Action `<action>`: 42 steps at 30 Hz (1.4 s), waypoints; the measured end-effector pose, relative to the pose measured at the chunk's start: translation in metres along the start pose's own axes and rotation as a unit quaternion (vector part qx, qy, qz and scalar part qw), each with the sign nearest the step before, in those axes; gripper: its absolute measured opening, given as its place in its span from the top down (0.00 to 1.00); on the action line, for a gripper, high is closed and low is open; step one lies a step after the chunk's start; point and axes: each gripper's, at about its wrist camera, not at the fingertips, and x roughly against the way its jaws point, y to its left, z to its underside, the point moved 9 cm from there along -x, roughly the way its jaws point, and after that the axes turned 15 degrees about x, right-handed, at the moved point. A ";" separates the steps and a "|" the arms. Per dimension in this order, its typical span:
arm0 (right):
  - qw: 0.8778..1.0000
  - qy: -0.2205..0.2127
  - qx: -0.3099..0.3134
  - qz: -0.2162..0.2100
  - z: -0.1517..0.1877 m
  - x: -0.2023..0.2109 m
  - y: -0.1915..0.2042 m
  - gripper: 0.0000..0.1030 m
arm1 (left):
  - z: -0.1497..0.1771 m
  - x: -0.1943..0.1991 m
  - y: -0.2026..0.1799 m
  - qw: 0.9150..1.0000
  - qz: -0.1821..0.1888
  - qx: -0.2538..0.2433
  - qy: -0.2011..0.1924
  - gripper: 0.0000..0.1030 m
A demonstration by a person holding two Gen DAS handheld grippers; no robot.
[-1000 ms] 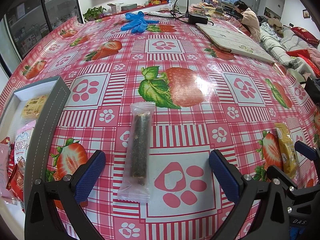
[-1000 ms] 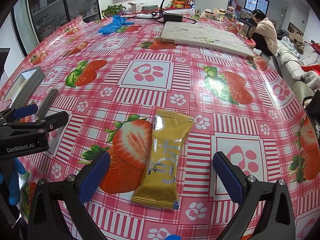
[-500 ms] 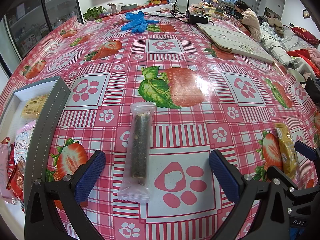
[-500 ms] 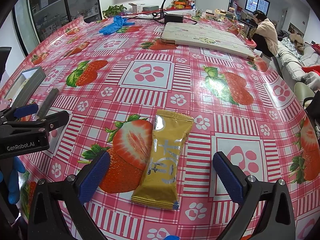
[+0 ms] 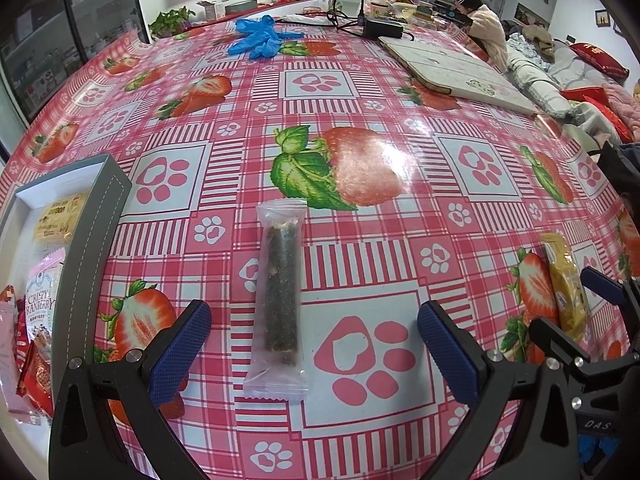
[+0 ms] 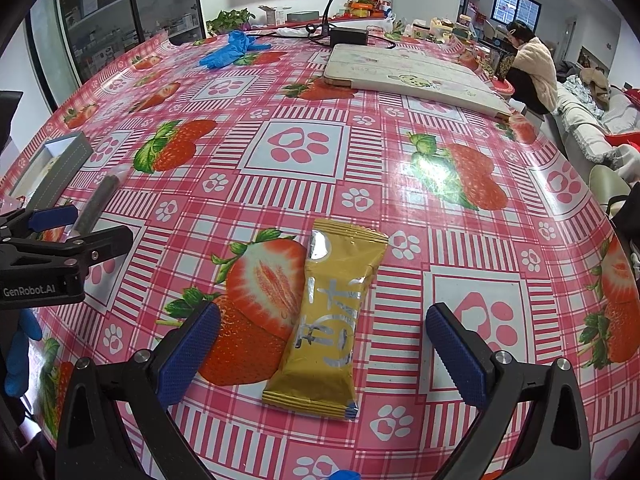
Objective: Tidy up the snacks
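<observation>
A clear packet with a dark snack bar (image 5: pixel 281 296) lies on the strawberry tablecloth. My left gripper (image 5: pixel 314 344) is open around its near end, not touching it. A gold snack packet (image 6: pixel 330 320) lies between the open fingers of my right gripper (image 6: pixel 322 346), untouched; it also shows in the left wrist view (image 5: pixel 566 288). A grey-rimmed box (image 5: pixel 90 240) at the left holds several snack packets, among them a yellow one (image 5: pixel 60 216) and a pink one (image 5: pixel 40 308). The dark bar (image 6: pixel 100 200) and the box (image 6: pixel 60 164) also appear in the right wrist view.
Blue gloves (image 5: pixel 258 38), a white pad (image 5: pixel 456 70) and a black adapter with cables (image 5: pixel 382 28) lie at the far side of the table. A person (image 6: pixel 528 68) sits beyond the far right edge. Glass cabinets stand at the left.
</observation>
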 end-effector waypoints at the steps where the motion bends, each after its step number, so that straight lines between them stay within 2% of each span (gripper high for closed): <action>1: 1.000 -0.001 0.001 0.000 0.000 0.000 0.000 0.00 | 0.000 0.000 0.000 1.000 -0.002 -0.002 0.000 0.00; 5: 1.000 -0.002 0.003 -0.002 0.000 0.000 0.000 0.00 | 0.000 0.000 0.000 1.000 -0.007 0.000 0.004 0.00; 11: 1.000 0.002 0.003 -0.008 0.011 0.006 -0.010 0.00 | -0.004 0.006 0.015 0.999 0.018 0.029 0.011 0.00; 16: 1.000 -0.001 0.009 -0.010 0.015 0.008 -0.012 0.00 | -0.004 0.005 0.024 1.000 -0.003 0.022 0.011 0.00; 21: 1.000 0.005 -0.003 -0.001 0.014 0.006 -0.014 0.00 | -0.006 -0.002 0.008 1.000 -0.024 -0.001 0.008 0.00; 26: 1.000 0.026 -0.017 0.003 0.010 0.003 -0.015 0.00 | -0.005 -0.007 -0.011 1.000 -0.013 -0.012 0.008 0.00; 33: 0.998 0.059 -0.013 -0.010 -0.005 -0.008 -0.009 0.03 | -0.005 -0.006 -0.012 1.000 -0.014 -0.007 0.017 0.03; 34: 0.998 0.060 -0.012 -0.011 -0.005 -0.007 -0.007 0.07 | -0.005 -0.005 -0.012 1.000 -0.014 -0.007 0.017 0.05; 36: 0.998 0.058 -0.007 -0.014 -0.005 -0.003 -0.005 0.19 | -0.005 -0.001 -0.013 1.000 -0.010 -0.009 0.012 0.21; 37: 0.998 0.057 -0.005 -0.014 -0.005 0.000 -0.004 0.29 | -0.005 0.002 -0.014 1.000 -0.009 -0.010 0.009 0.27; 38: 0.998 0.056 -0.006 -0.015 -0.005 0.002 -0.003 0.39 | -0.005 0.005 -0.014 1.000 -0.007 -0.011 0.006 0.44; 39: 0.998 0.056 -0.006 -0.014 -0.004 0.004 -0.003 0.46 | -0.005 0.007 -0.014 1.000 -0.005 -0.011 0.006 0.66; 40: 0.998 0.055 -0.008 -0.014 -0.004 0.006 -0.004 0.64 | -0.005 0.009 -0.014 1.000 -0.004 -0.011 0.008 0.77; 41: 0.998 0.053 -0.012 -0.017 -0.004 0.008 -0.004 0.76 | -0.003 0.010 -0.013 1.000 0.003 -0.006 0.016 0.81; 42: 0.998 0.053 -0.019 -0.023 -0.003 0.010 -0.004 0.76 | -0.002 0.012 -0.012 1.000 0.010 0.000 0.021 0.81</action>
